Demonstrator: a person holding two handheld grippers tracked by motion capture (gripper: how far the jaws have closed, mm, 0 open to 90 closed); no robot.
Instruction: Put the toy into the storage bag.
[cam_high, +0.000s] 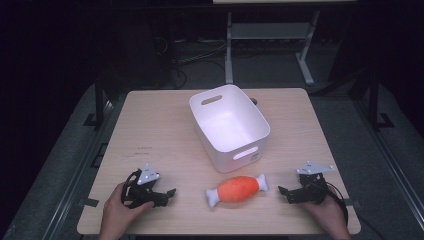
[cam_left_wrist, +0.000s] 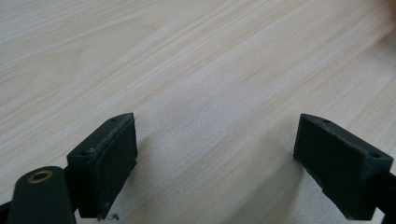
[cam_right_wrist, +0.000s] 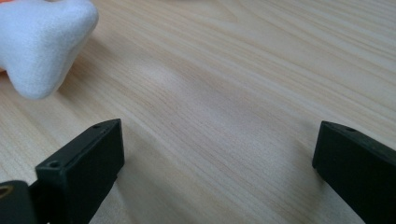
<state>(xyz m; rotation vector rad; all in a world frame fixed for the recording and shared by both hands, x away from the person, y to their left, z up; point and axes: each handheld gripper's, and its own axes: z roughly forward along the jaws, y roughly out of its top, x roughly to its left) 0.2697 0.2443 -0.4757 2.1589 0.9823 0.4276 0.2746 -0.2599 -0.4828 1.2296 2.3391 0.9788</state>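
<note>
An orange plush toy (cam_high: 238, 189) with white bone-shaped ends lies flat on the table, slanted, just before the white bin.

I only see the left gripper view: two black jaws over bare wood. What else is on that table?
Observer: A plush toy, orange in the middle with white ends, lies between the two grippers near the table's front edge.
Operator: Is anything holding it?
Observer: No. The right gripper stands open on bare wood, with the toy's white end apart from it, up at the left of its view.
Operator: Anywhere it might go?
Observer: A white bin with handle slots stands just behind the toy, and nothing lies in it.
Operator: Where is my gripper, then?
Observer: The left gripper sits at the front left of the table, open, its jaws pointing toward the toy.
</note>
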